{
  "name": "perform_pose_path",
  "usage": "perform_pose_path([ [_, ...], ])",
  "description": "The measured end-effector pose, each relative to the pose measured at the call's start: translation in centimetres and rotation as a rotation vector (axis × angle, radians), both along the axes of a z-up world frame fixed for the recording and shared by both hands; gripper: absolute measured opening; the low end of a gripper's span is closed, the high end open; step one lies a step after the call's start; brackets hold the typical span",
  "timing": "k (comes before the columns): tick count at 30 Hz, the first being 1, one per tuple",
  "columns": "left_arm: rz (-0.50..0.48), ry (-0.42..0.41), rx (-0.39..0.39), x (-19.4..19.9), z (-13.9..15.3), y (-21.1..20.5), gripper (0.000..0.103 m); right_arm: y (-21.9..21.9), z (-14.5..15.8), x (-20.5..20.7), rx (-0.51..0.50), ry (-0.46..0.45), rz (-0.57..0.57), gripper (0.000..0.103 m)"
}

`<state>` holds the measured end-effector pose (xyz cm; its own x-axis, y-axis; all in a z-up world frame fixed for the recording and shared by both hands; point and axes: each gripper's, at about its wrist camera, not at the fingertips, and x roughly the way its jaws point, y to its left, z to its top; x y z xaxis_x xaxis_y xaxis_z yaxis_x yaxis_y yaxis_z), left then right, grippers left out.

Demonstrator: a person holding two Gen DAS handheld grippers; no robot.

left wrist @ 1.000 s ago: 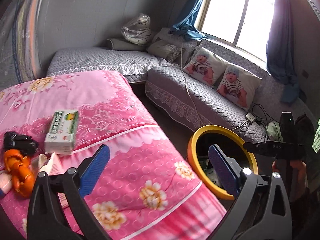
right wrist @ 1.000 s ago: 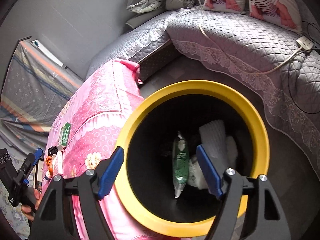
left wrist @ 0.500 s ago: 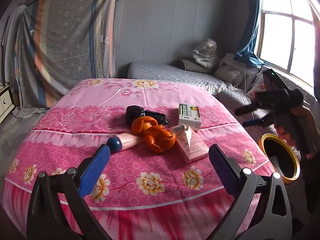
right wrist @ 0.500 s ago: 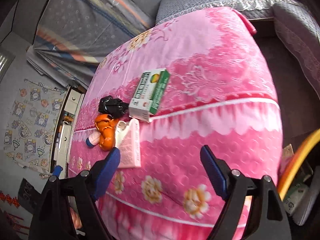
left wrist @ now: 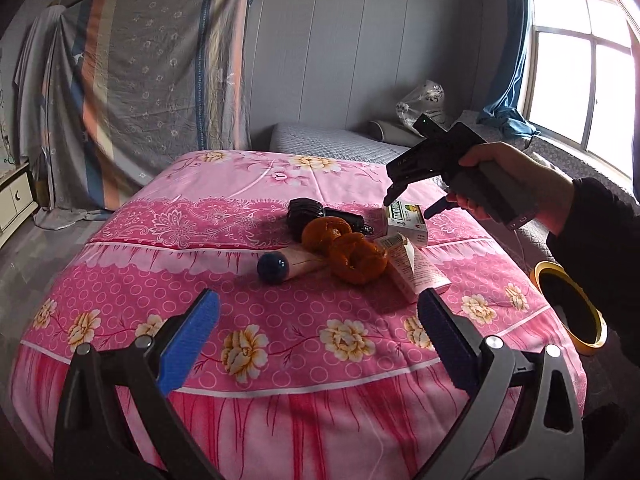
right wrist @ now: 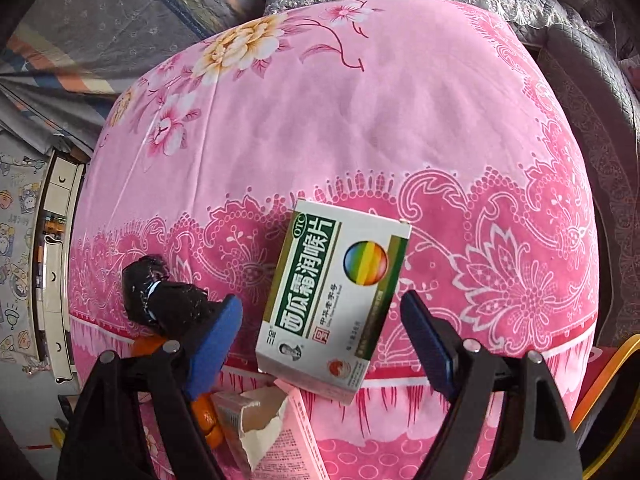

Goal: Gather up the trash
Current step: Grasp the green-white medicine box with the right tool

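Note:
Trash lies on the pink flowered bed (left wrist: pixel 280 336): a green-and-white medicine box (right wrist: pixel 336 300), orange peel (left wrist: pixel 352 254), a crumpled black bag (left wrist: pixel 308 212), a torn pink carton (left wrist: pixel 412 272) and a tube with a blue cap (left wrist: pixel 280 266). My right gripper (right wrist: pixel 322 304) points down over the medicine box (left wrist: pixel 406 222). It is open, with the box between its blue pads and a gap on each side. The left wrist view shows this right gripper (left wrist: pixel 408 208) in a hand. My left gripper (left wrist: pixel 320 308) hangs open and empty at the bed's near edge. A yellow-rimmed bin (left wrist: pixel 550 266) stands on the floor to the right.
A striped cloth (left wrist: pixel 152 80) hangs at the back left, and a white cabinet (left wrist: pixel 16 196) stands beside it. A grey quilted couch (left wrist: pixel 328 140) runs behind the bed under the window (left wrist: pixel 580 76). A dark sleeve (left wrist: pixel 600 220) reaches in from the right.
My right gripper left the bin's mouth and swung over the bed, ending above the medicine box. My left gripper turned from the bin and couch to face the trash pile.

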<state>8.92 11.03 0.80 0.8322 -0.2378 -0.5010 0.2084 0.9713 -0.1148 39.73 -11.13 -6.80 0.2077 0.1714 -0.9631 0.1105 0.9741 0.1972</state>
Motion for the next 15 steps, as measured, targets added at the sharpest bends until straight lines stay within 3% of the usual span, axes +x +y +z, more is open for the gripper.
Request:
perform_pose_path([
  [4, 0.007, 0.002, 0.014, 0.0, -0.3, 0.2, 0.095, 1.0, -0.9, 0.5, -0.055, 0.012, 0.013, 0.069],
  [11, 0.004, 0.055, 0.010, 0.9, -0.9, -0.6, 0.095, 2.5, -1.9, 1.5, -0.124, 0.007, 0.041, 0.067],
  [15, -0.025, 0.097, 0.007, 1.7, -1.2, -2.1, 0.095, 2.7, -1.6, 1.5, -0.116, -0.023, 0.067, 0.065],
])
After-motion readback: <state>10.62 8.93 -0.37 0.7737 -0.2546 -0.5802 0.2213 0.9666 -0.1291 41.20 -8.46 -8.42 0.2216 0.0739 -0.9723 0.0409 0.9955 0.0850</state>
